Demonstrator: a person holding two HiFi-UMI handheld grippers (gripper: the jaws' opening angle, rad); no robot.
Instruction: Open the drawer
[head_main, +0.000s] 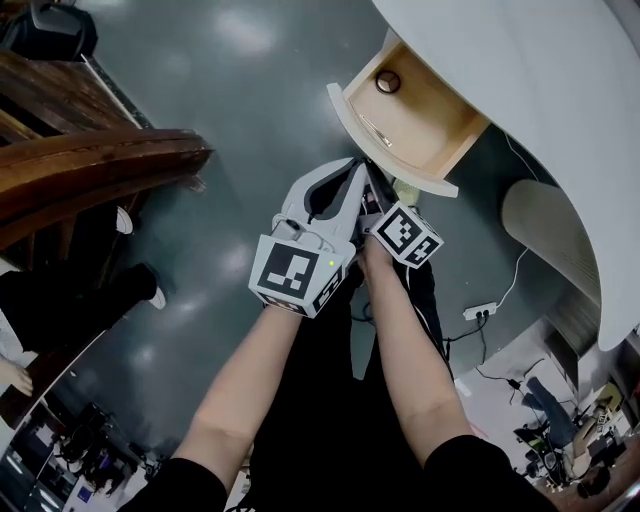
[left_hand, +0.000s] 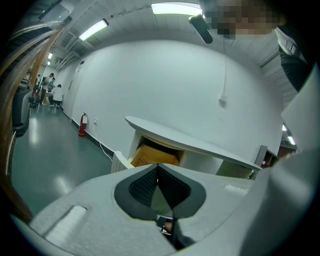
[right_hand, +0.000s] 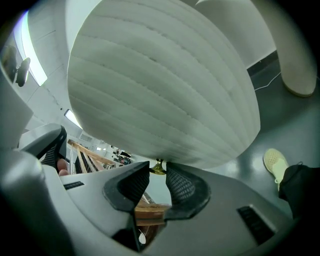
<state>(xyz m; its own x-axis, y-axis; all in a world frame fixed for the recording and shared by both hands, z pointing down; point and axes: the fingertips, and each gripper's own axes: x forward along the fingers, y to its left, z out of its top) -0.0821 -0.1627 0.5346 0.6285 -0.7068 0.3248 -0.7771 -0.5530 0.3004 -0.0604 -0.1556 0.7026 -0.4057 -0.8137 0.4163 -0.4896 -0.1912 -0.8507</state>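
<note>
Brass knob (right_hand: 158, 168) on the white drawer front (right_hand: 165, 85) sits right between the tips of our right gripper (right_hand: 156, 176), jaws narrowed onto it, looks pinched. Drawer (head_main: 425, 125) stands well out of the white desk (head_main: 520, 70), ahead of both grippers. Left gripper (left_hand: 157, 172) is just beside the right, jaws pressed together, empty. We judge the pull axis runs straight back toward us, and the right is nearer.

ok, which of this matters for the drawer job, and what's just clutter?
Job: drawer, its brass knob, right gripper closed on that knob, left gripper shut, empty.
Clutter: round object inside the drawer, floor power strip, fire extinguisher, wooden railing.
</note>
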